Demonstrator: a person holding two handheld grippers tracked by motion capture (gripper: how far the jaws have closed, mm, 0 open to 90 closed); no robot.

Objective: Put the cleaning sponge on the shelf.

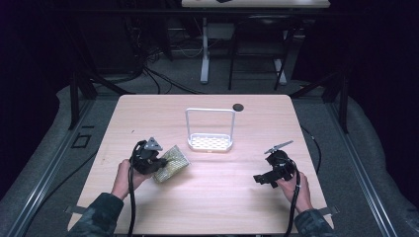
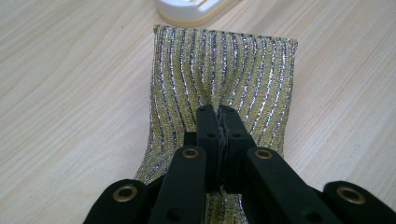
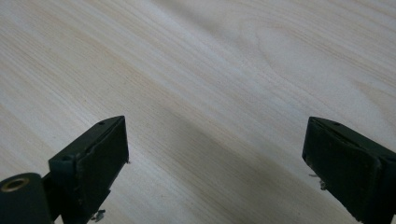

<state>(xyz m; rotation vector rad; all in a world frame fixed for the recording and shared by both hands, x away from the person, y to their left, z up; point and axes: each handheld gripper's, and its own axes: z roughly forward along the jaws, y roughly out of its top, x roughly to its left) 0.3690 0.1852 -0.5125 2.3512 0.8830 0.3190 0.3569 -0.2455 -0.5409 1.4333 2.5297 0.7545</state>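
Pinching one gold striped cloth (image 2: pixel 224 79) at nine o'clock, the left tool (image 2: pixel 218 122) is clenched; one white rack (image 1: pixel 209 141) centre; the right tool (image 3: pixel 215 163) gapes over the worktop (image 3: pixel 210 70).

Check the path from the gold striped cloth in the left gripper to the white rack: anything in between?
Nothing visible. The left gripper is shut on the cloth, pinching a fold at its middle. Bare table lies between the cloth's far edge and the white rack, whose base corner sits just beyond it.
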